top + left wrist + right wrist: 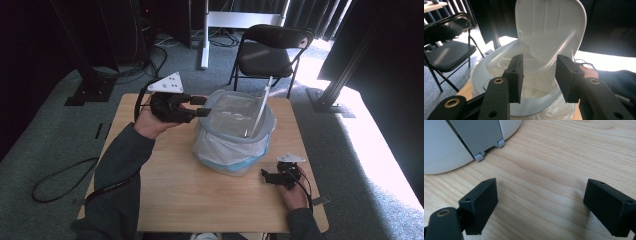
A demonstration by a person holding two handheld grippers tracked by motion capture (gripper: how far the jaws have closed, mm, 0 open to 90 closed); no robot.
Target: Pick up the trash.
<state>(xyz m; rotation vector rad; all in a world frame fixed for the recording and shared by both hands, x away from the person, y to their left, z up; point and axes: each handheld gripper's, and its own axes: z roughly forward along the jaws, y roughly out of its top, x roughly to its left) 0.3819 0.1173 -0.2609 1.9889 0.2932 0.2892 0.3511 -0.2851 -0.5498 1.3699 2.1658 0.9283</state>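
High view: a person sits at a light wooden tabletop (165,190), forearms entering from the bottom edge. A small white waste bin (234,131) stands near the middle of the tabletop, lined with a clear plastic bag (220,152) whose edge spills over the rim. The bin's lid (261,107) stands raised, nearly upright, on the side of the bin nearer the right hand, so the mouth is open. The left gripper (204,106) is held above the tabletop at the bin's far left rim and points across the opening; its fingers stand moderately apart with nothing between them. It probably sits there to work at the bag or the rim. The right gripper (266,175) rests low on the tabletop just beside the bin's base, apparently waiting. A black folding chair (270,52) stands on the carpet beyond the tabletop.

Left gripper view: the two black fingers (515,75) rise from the bottom, parted to a middling width and empty. Between and beyond them lies the bin's pale rim (480,75) with the clear liner inside, and the white lid (549,27) towers upright behind. A sleeve shows at far right.

Right gripper view: the right gripper's fingers (480,203) are spread wide over bare wood grain, holding nothing. The bin's curved white wall (441,152) and a grey panel (477,137) on it sit at upper left, close by but not touched.
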